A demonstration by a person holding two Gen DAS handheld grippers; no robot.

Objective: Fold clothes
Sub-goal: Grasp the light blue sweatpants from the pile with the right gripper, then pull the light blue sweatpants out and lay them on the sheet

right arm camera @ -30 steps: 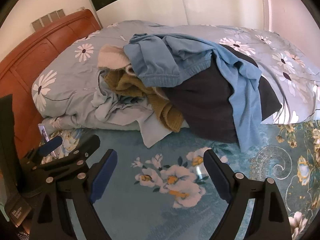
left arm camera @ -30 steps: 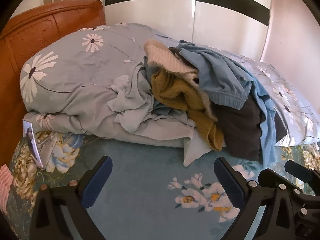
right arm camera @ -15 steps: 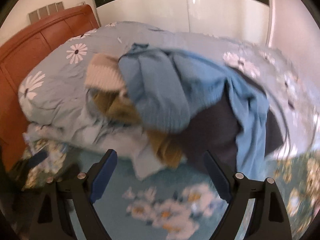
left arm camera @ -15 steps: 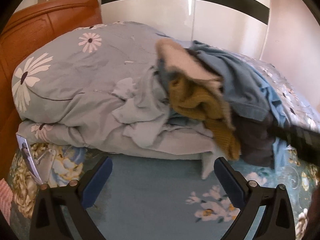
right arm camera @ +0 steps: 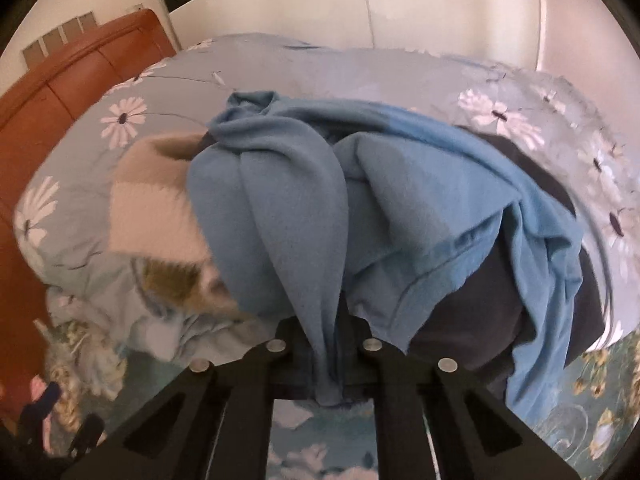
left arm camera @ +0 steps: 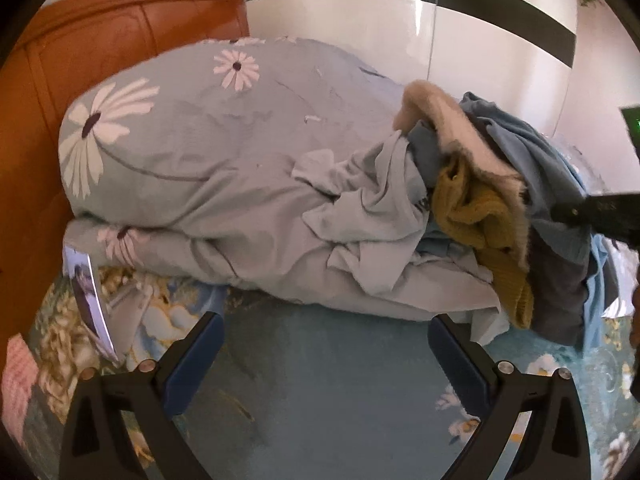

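A heap of clothes lies against a grey daisy-print duvet (left arm camera: 192,168) on the bed. On top is a blue sweater (right arm camera: 400,200), over a dark garment (right arm camera: 480,312), a mustard knit (left arm camera: 480,216) and a cream fuzzy piece (right arm camera: 152,208). My right gripper (right arm camera: 326,360) is shut on a fold of the blue sweater, the cloth pinched between its jaws. My left gripper (left arm camera: 326,354) hangs open over the teal floral bedspread (left arm camera: 320,400), short of the heap, with nothing between its fingers. Part of the right gripper's black body (left arm camera: 600,216) shows at the right edge of the left wrist view.
An orange wooden headboard (left arm camera: 100,52) stands at the left. A white wardrobe with a black stripe (left arm camera: 400,20) rises behind the bed. A photo card (left arm camera: 90,292) lies at the duvet's left foot, and a pink cloth (left arm camera: 16,376) at the far left.
My right gripper moved in to the heap and shut on the blue sweater; earlier it was open above the bedspread. My left gripper shifted left, so the heap now sits further right in its view.
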